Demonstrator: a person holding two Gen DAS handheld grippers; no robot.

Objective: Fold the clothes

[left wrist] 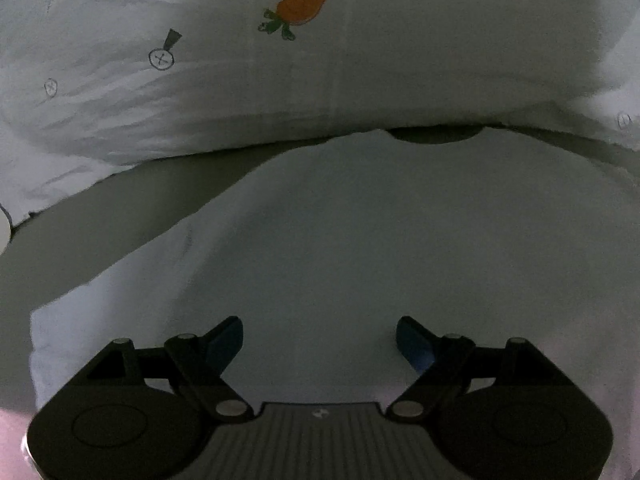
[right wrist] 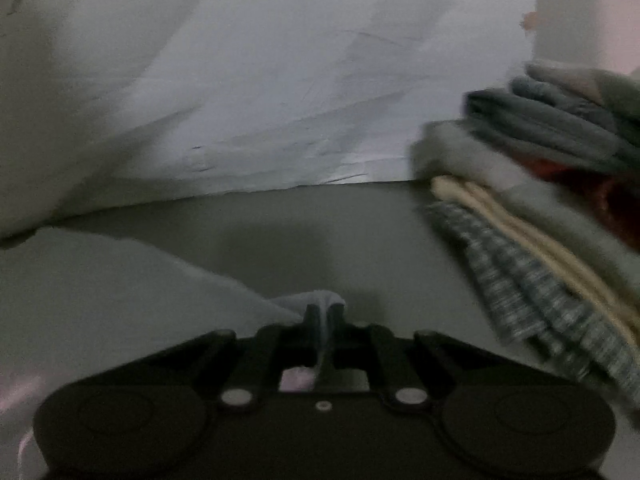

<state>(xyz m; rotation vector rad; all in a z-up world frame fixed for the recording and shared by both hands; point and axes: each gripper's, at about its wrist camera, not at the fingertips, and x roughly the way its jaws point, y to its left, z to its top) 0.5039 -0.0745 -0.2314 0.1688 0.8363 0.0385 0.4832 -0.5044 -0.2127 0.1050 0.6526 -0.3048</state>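
A corner of the pale garment is pinched by the right tool for folding; the left tool is spread, empty, above it

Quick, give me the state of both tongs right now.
Left tongs: open, holding nothing, over the white garment.
Right tongs: shut on a pinch of the pale cloth.

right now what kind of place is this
Probably a home, on or beside a bed set up for folding laundry. A white pillow printed with a carrot lies behind the pale garment, and a stack of folded clothes sits at the right.
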